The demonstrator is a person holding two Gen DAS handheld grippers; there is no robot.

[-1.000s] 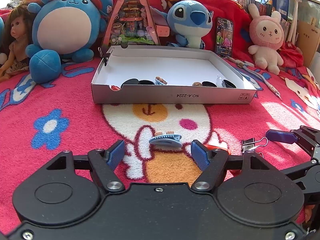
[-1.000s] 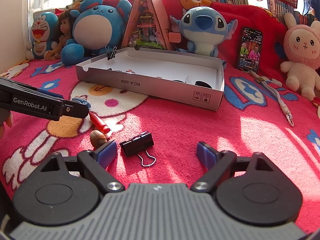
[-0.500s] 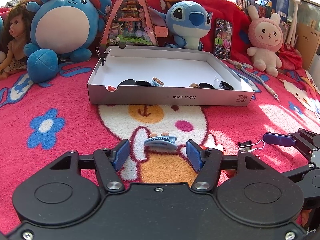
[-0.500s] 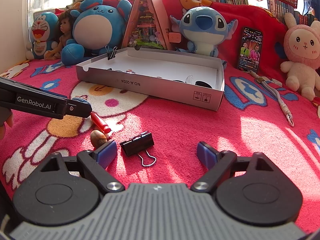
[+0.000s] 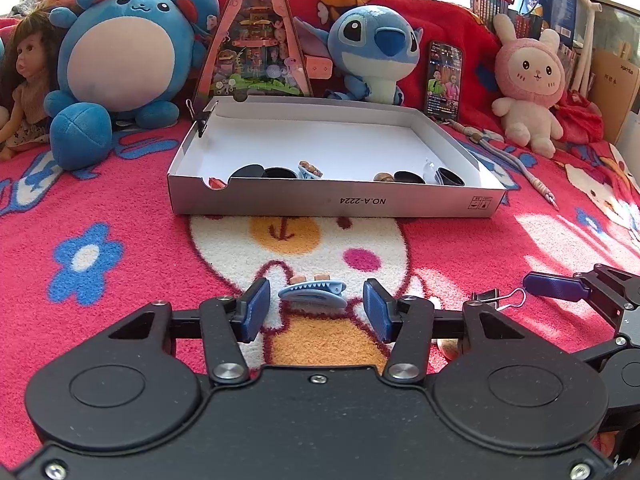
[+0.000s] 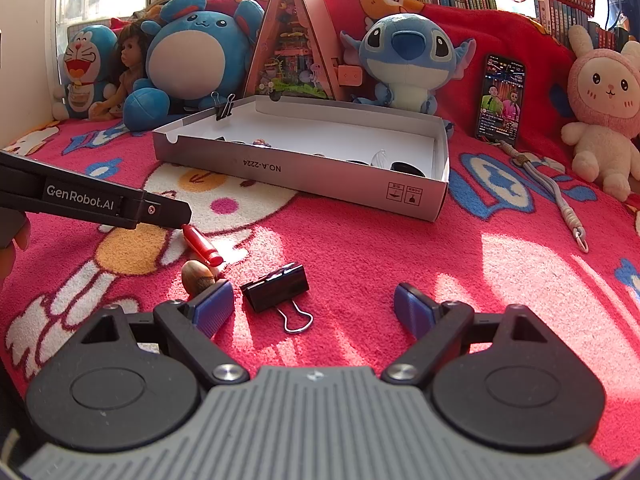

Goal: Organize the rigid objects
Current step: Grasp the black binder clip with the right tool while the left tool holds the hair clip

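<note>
Change since earlier frame: fingers of the left gripper [image 5: 313,310] had drawn in from a wide spread to either side of the blue hair clip [image 5: 313,297]; the right gripper [image 6: 314,308] had kept its place and spread.
Left gripper state: jaws were closing, the clip between the fingers [image 5: 254,309] but not yet pinched; a small gap showed on each side.
Right gripper state: released, spread wide, with the black binder clip [image 6: 276,286] lying between the jaws, untouched.
Done so far: the white cardboard box [image 5: 336,202] already held several small items along its near wall, dark round pieces and a second small clip among them.
Left to do: on the red blanket [image 6: 360,240] lay the hair clip, the binder clip, a red cylinder [image 6: 201,245] and a brown acorn-like nut [image 6: 197,276].
Place of the task's things: all loose items sat on the blanket's near part, in front of the box.
Edges: the box's near wall stood upright between the loose items and its floor, so each item would likely need lifting over it.
Open room: bare blanket separated the grippers from the box; plush toys [image 5: 120,60] crowded only behind it.
</note>
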